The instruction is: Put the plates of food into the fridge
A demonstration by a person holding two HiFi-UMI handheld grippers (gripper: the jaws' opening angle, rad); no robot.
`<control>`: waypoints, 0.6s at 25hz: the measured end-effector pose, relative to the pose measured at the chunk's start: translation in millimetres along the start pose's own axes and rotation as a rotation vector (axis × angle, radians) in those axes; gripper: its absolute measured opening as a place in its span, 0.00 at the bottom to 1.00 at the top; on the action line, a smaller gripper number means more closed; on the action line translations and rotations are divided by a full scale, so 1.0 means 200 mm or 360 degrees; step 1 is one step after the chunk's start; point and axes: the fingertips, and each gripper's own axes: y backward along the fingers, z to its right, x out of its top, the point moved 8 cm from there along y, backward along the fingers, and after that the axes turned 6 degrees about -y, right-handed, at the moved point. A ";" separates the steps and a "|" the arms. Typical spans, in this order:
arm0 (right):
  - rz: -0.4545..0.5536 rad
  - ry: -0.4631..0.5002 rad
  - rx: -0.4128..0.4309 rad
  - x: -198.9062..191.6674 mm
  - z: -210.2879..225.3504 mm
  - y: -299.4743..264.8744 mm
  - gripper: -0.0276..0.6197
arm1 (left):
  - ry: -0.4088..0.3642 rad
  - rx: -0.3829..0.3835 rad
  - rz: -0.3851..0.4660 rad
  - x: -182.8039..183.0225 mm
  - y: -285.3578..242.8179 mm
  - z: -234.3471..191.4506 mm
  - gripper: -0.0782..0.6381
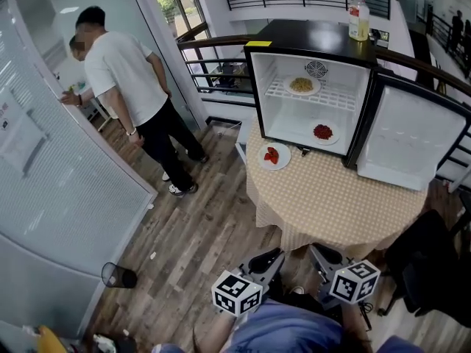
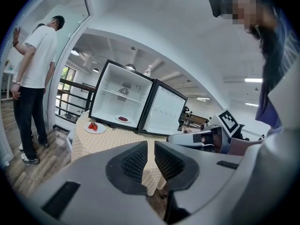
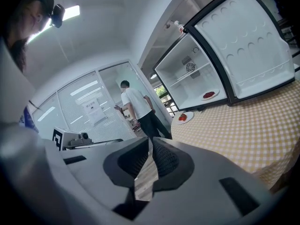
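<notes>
gingham surface (image 1: 331, 197) carries 1 plate of red food (image 1: 274, 156) just outside the open fridge (image 1: 316, 39), 2 other plates (image 1: 301, 85) already inside; left gripper (image 2: 151, 156) and right gripper (image 3: 149, 150) wait well apart from it, fingers closed on nothing.

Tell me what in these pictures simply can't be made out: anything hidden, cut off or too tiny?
- Head view: the yellowish food on the upper-shelf plate in the fridge is too small to identify.
- Head view: the label on the bottle on top of the fridge is too small to read.
- Head view: a second person is almost wholly hidden behind the person in the white shirt.
</notes>
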 end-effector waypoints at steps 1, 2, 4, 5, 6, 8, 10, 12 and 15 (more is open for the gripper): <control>-0.0004 -0.0002 0.0009 0.00 0.00 -0.01 0.11 | 0.0000 0.0008 -0.0007 0.00 0.00 -0.01 0.17; -0.0007 -0.0001 0.0015 0.01 0.00 -0.02 0.11 | 0.0002 0.0015 -0.0011 0.00 0.00 -0.02 0.17; -0.0002 -0.0002 0.0021 0.02 0.00 -0.05 0.11 | 0.0001 0.0020 -0.0013 0.01 -0.01 -0.05 0.17; 0.0003 -0.0006 0.0023 0.04 0.01 -0.07 0.11 | -0.0005 0.0019 -0.0012 0.02 -0.01 -0.06 0.17; 0.0008 -0.0010 0.0025 0.05 0.02 -0.08 0.11 | -0.0011 0.0018 -0.0013 0.03 -0.02 -0.07 0.17; 0.0009 -0.0016 0.0028 0.08 0.03 -0.12 0.11 | -0.0024 0.0012 -0.0022 0.04 -0.05 -0.11 0.17; 0.0000 -0.0019 0.0024 0.09 0.05 -0.17 0.11 | -0.0023 0.0004 -0.0039 0.04 -0.09 -0.16 0.17; -0.0003 -0.0023 0.0010 0.12 0.07 -0.22 0.11 | -0.0014 -0.0010 -0.0052 0.04 -0.13 -0.22 0.17; 0.0016 -0.0042 -0.0021 0.19 0.11 -0.32 0.11 | -0.0026 -0.0035 -0.0054 0.09 -0.20 -0.35 0.17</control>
